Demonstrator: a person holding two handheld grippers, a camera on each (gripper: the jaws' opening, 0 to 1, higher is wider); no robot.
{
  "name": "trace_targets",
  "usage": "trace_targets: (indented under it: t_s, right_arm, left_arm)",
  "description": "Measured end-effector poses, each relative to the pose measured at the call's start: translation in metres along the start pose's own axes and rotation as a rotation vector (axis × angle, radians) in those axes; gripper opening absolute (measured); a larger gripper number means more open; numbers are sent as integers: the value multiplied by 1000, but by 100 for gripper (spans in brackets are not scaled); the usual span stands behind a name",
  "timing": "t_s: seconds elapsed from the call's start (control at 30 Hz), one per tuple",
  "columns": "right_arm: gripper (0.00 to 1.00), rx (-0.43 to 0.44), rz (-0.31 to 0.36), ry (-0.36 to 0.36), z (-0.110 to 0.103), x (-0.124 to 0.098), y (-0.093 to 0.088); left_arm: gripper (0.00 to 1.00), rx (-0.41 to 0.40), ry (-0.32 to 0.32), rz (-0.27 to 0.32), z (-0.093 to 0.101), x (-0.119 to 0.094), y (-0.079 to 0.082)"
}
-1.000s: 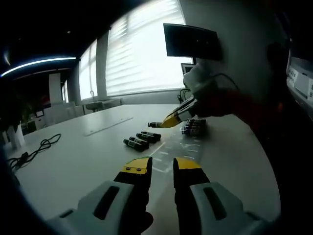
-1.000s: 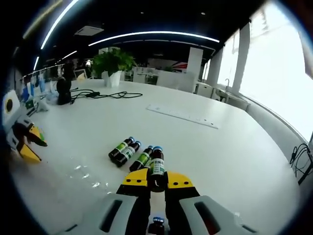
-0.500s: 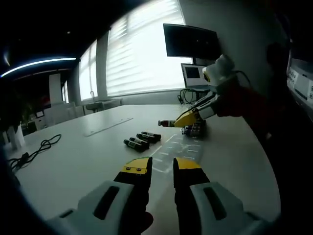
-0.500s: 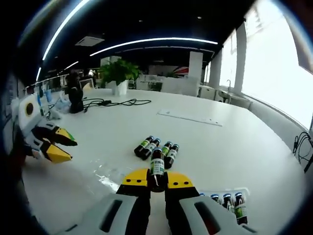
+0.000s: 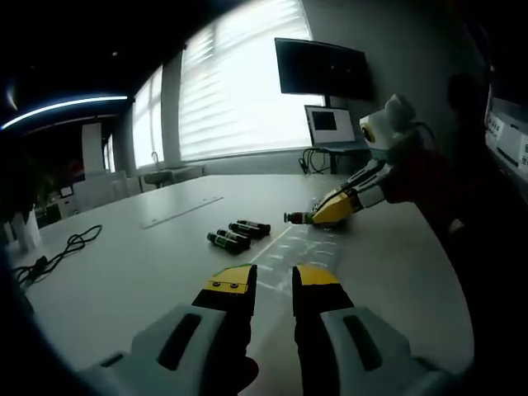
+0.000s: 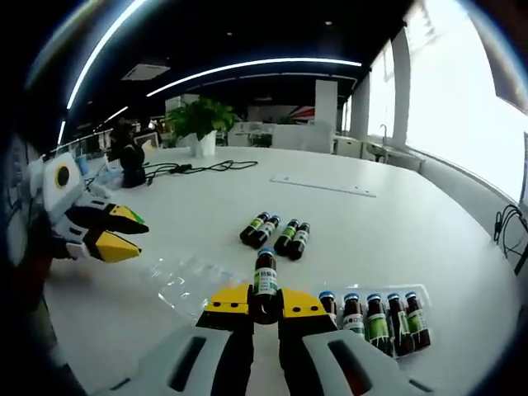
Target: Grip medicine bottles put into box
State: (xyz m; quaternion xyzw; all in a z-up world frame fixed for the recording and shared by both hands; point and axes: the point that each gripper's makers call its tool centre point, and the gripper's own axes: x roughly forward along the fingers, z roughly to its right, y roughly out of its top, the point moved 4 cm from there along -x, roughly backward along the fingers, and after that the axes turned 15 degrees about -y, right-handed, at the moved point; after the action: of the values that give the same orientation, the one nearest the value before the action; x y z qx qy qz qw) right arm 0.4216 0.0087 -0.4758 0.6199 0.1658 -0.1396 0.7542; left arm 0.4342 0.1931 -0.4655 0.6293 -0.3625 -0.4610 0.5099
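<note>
Bottle (image 6: pixel 265 280) clamped between right gripper (image 6: pixel 265 302) jaws | box (image 6: pixel 373 323) just beside

We see our left gripper (image 5: pixel 273 279) as two pale grey moulded shells, each with a dark oblong recess, ending in black fingers (image 5: pixel 231 301) capped with yellow tips. Our right gripper (image 6: pixel 264 299) has the same build: grey shells, black fingers (image 6: pixel 299 318), yellow caps with small dark screws. In the left gripper view, a red sleeve (image 5: pixel 429 177) covers the arm behind the right gripper, with a thin dark cable looping above it.
</note>
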Motion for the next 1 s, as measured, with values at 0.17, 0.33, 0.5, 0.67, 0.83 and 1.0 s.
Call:
trace_targets:
  t_s: [0.17, 0.33, 0.5, 0.67, 0.83, 1.0]
  right_arm:
    - [7, -81, -2, -59, -2, -2, -2]
    - [7, -109, 1, -100, -9, -5, -1]
    - [7, -80, 10, -129, -15, -6, -1]
    - [0, -49, 37, -171, -16, -10, 2]
    - [0, -15, 45, -168, -10, -11, 6]
    - [0, -23, 50, -150, -7, -11, 8]
  left_arm:
    - [12, 1, 0, 4, 0, 0, 1]
    - [12, -6, -6, 9, 1, 0, 1]
    - [12, -19, -5, 4, -2, 1, -2]
    - [12, -58, -9, 32, -5, -1, -1]
    - [12, -72, -19, 44, -4, -1, 1]
    - [12, -69, -23, 45, -2, 0, 1]
